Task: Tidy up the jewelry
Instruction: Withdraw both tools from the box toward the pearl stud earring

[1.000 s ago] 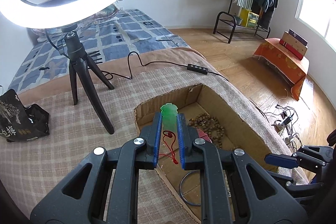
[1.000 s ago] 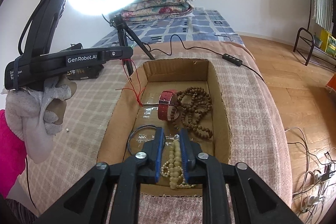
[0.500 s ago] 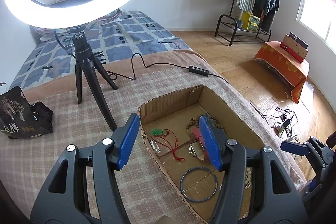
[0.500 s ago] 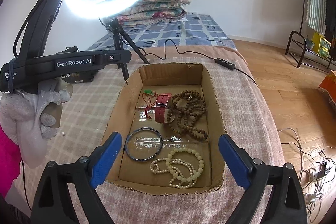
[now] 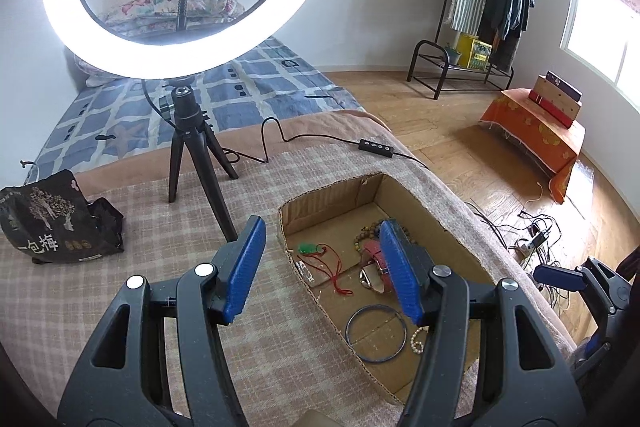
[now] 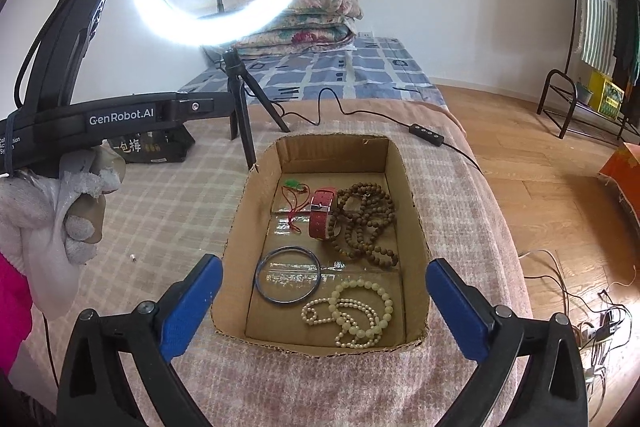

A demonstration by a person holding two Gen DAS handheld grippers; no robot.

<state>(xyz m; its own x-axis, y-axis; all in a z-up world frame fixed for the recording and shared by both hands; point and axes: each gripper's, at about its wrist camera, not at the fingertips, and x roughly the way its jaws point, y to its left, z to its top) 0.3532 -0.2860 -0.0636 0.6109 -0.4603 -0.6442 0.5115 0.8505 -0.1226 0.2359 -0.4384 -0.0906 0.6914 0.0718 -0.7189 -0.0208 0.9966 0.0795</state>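
A shallow cardboard box sits on the checked blanket. In it lie a green pendant on red cord, a red watch, brown wooden beads, a dark bangle and a cream pearl necklace. My right gripper is open and empty, above the box's near end. My left gripper is open and empty, raised over the box's left rim; the pendant, watch and bangle show between its fingers.
A lit ring light on a black tripod stands on the blanket left of the box, its cable and remote running behind it. A black snack bag lies far left. The blanket's edge drops to the wooden floor at right.
Both grippers opened and pulled back. The left one let the green pendant fall into the box's far left corner; the right one let go of the pearl necklace at the near end.
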